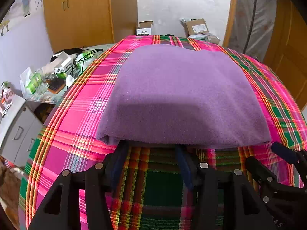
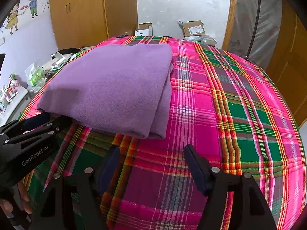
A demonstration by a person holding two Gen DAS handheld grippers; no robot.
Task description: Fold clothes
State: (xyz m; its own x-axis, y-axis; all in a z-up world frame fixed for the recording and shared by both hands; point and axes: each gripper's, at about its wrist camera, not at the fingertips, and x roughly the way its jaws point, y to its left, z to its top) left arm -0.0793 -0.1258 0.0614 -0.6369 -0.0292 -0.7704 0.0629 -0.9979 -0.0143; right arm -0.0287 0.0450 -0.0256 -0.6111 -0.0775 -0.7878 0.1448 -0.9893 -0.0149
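Purple cloth (image 1: 182, 94) lay folded in thick rectangle on plaid bedspread (image 1: 80, 118), near edge toward us. Our left hand-held gripper (image 1: 151, 149) sat spread wide, tips just at that near edge, nothing pinched. Our right hand-held gripper (image 2: 151, 153) was fully spread and empty, over bare plaid just beside cloth's near right corner (image 2: 155, 132). We judged fold nearly done. For next fold: we should catch all layers at both near corners, lift evenly, lay edges flush, avoid dragging bedspread.
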